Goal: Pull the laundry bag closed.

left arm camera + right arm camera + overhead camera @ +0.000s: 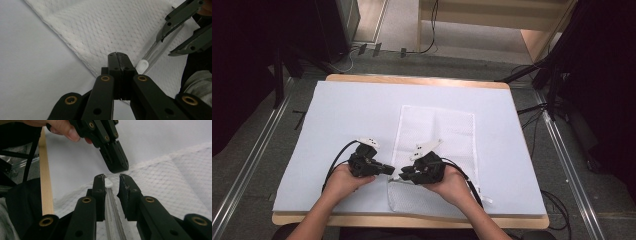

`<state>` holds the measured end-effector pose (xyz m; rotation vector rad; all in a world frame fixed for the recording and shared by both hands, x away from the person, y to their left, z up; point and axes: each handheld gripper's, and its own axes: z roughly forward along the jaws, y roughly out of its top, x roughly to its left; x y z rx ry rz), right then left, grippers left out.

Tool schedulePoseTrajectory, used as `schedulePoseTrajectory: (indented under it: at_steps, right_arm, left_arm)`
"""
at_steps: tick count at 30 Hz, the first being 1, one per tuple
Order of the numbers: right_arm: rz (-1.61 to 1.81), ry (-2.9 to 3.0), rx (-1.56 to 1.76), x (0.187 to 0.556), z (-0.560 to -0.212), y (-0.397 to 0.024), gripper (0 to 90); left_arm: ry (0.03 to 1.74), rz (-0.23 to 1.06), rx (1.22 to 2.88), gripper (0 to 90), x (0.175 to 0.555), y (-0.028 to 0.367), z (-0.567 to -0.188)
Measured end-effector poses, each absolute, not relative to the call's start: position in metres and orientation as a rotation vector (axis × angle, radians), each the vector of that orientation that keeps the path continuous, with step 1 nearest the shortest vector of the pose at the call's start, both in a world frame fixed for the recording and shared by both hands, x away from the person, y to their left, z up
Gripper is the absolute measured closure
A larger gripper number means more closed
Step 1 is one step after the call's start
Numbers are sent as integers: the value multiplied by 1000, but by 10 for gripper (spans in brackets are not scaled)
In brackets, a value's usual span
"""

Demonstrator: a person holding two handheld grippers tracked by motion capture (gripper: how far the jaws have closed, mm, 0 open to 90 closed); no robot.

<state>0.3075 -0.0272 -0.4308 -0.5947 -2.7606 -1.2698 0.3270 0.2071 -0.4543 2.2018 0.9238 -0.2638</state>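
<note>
A: High view: white mesh laundry bag [432, 150] lies flat on the pale blue table cover [337, 115], long axis running from the near edge toward the far edge. Both grippers sit at its near left corner.

B: Left gripper [388, 170]?

A: Jaws together. In the left gripper view the tips [117, 56] are pressed on the bag's edge fabric just beside the white zipper end [142, 65]. Looks like an anchor, pinning the corner so the cloth won't drag.

B: And the right gripper [404, 175]?

A: Right gripper view: jaws apart, straddling the grey zipper strip [112, 220]. The zipper's white tip [108, 183] touches the inside of one jaw; the other pad stands clear. Not clamped.

B: Which way does the zipper run?

A: In that view it runs straight away from the camera, between the jaws, white end farthest and pointing at the left gripper [113, 160]. On the table it lies along the bag's near short edge, crosswise to the bag's length.

B: Purpose?

A: My guess: one holds, the other takes the pull to work the zip.
</note>
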Motion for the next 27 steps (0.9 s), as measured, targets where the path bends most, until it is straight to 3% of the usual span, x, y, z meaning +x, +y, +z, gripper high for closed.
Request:
schedulePoseTrajectory:
  at_steps: [15,27]
  right_arm:
    - [-1183,-2749,-544,317,-452,-4,772]
    - [-1185,-2697,-504,322,-470,-5,666]
  left_arm:
    - [987,-316,2208,900,328,210,-463]
    - [973,-336,2212,895,323,212,-463]
